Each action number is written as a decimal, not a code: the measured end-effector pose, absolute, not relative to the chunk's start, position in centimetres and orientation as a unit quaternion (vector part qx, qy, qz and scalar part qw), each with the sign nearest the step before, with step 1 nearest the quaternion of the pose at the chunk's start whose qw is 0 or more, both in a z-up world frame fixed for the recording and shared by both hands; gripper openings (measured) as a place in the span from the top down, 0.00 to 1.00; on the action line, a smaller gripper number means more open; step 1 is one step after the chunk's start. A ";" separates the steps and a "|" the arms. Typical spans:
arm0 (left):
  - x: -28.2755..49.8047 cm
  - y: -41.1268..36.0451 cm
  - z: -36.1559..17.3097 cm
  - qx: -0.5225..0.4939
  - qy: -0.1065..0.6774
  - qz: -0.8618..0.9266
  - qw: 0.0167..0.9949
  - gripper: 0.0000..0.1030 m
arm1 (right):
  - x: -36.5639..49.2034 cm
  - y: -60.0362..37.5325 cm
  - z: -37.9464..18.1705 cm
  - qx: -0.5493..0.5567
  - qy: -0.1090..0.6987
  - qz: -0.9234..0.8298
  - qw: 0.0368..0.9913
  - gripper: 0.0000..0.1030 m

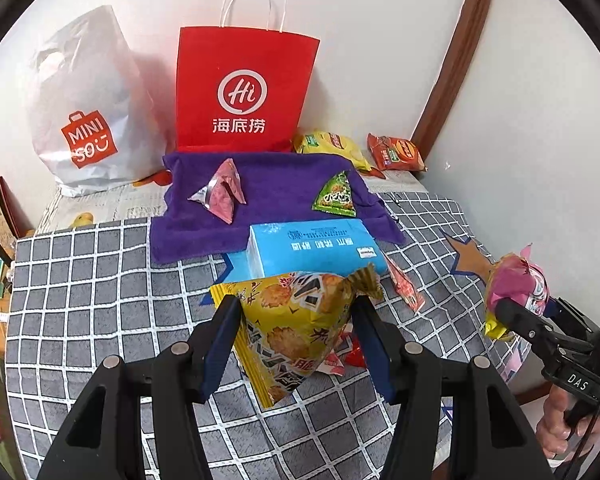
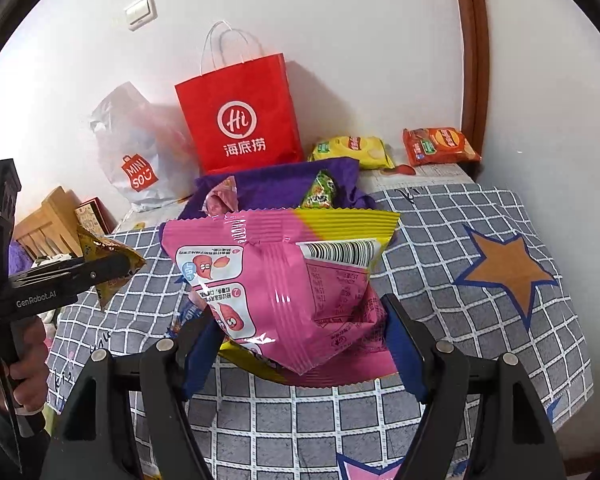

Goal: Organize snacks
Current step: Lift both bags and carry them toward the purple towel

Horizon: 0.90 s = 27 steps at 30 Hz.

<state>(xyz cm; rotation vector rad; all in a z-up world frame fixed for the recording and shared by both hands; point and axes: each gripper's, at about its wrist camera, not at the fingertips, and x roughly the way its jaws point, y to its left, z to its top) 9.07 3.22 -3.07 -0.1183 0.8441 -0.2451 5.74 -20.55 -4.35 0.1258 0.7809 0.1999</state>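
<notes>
Left wrist view: we see the yellow packet (image 1: 296, 332) clamped in our left gripper (image 1: 296, 320) above the checked counter (image 1: 100, 300). Our right gripper (image 2: 304, 340) pinches a pink packet (image 2: 284, 280). Behind stand a red bag (image 1: 244, 88) reading "Hi" and a white "MINISO" bag (image 1: 88, 112).

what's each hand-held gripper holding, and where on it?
Left hand-held gripper: yellow foil snack packet, clamped across its middle. Right hand-held gripper: pink-and-yellow plastic snack bag, gripped across its lower half.
</notes>
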 end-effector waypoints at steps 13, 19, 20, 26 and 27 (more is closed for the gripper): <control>9.8 3.4 -3.4 -0.057 0.415 -0.118 0.900 0.46 | 6.6 -20.2 -4.3 0.058 0.381 0.104 0.917 0.28; 10.3 3.4 -3.1 -0.054 0.411 -0.117 0.902 0.46 | 7.4 -19.9 -4.0 0.064 0.378 0.114 0.917 0.28; 10.5 3.4 -3.0 -0.054 0.411 -0.116 0.903 0.46 | 7.5 -19.9 -4.0 0.064 0.377 0.114 0.917 0.28; 11.8 3.5 -2.0 -0.056 0.404 -0.117 0.906 0.45 | 9.0 -19.6 -3.1 0.064 0.369 0.119 0.919 0.28; 12.0 3.6 -1.9 -0.057 0.403 -0.117 0.906 0.46 | 9.4 -19.5 -2.9 0.063 0.368 0.119 0.920 0.28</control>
